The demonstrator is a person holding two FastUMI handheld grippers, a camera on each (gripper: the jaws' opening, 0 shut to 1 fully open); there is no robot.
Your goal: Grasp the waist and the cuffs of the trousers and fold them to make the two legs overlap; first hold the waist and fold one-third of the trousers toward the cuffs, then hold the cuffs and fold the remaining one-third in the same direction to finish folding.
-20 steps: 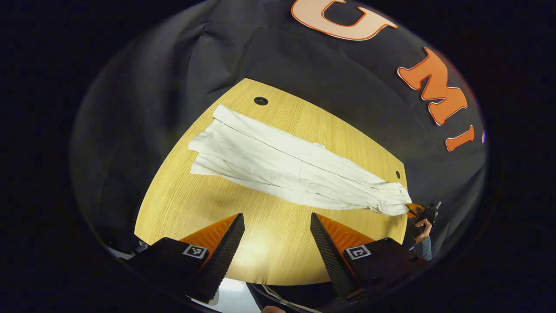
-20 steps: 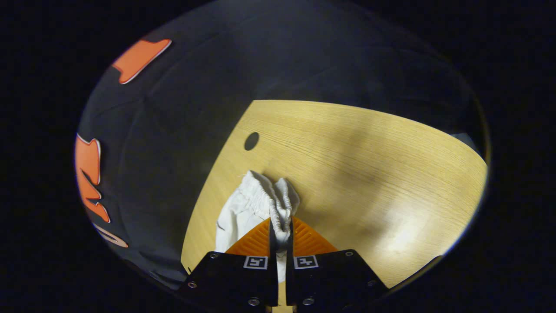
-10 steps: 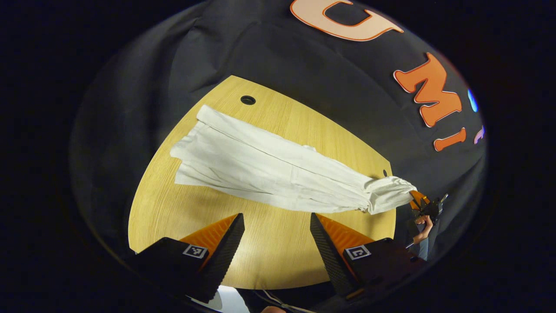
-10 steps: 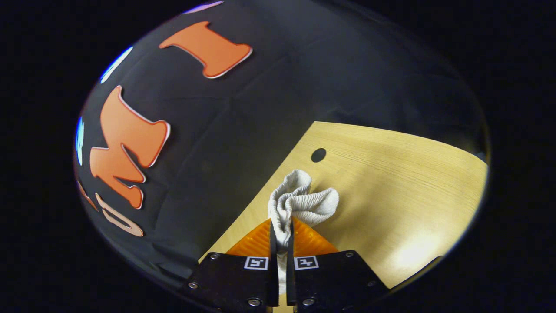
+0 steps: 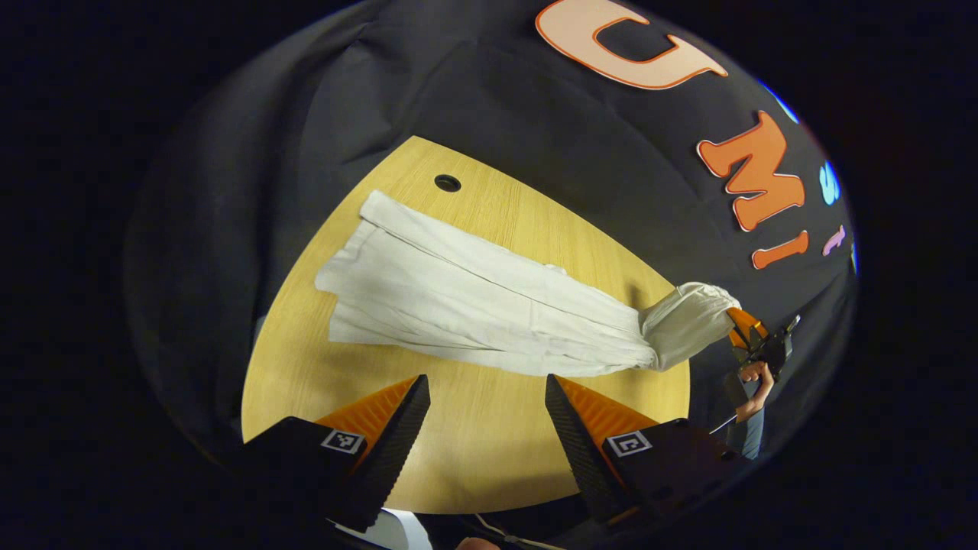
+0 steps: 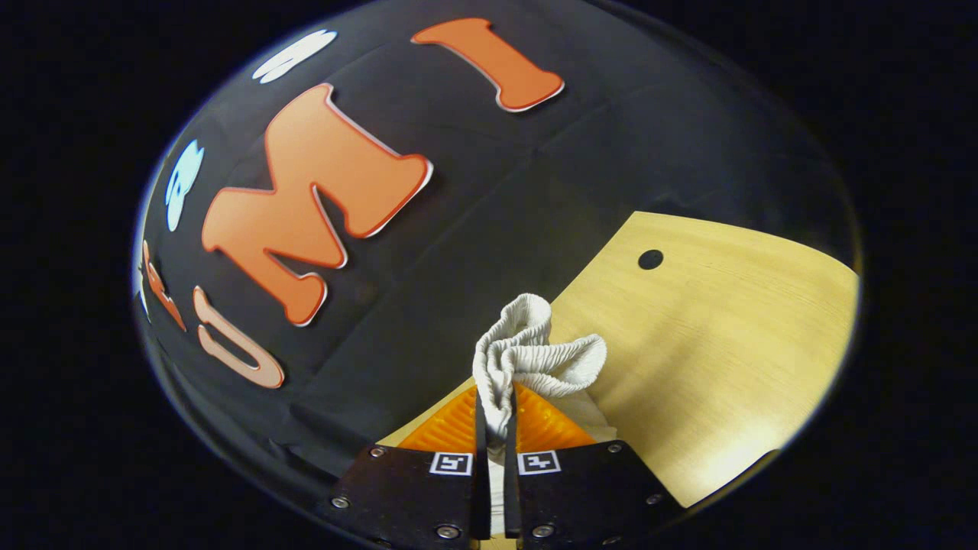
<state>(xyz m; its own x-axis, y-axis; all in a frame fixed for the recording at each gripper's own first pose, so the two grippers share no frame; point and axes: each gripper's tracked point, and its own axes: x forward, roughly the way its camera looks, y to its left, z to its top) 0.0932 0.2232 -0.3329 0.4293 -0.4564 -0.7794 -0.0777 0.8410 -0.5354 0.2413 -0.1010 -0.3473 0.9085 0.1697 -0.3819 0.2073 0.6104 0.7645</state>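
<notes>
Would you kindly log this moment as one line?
right gripper: shut on waist, raised | left gripper: open, empty | cuffs: on table

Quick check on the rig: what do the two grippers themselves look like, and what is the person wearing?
Both the left gripper and right gripper have black bodies, each bearing two small square black-and-white markers. The left gripper's inner finger faces are finely textured. In the left gripper view, a grey-blue sleeve shows below the hand.
</notes>
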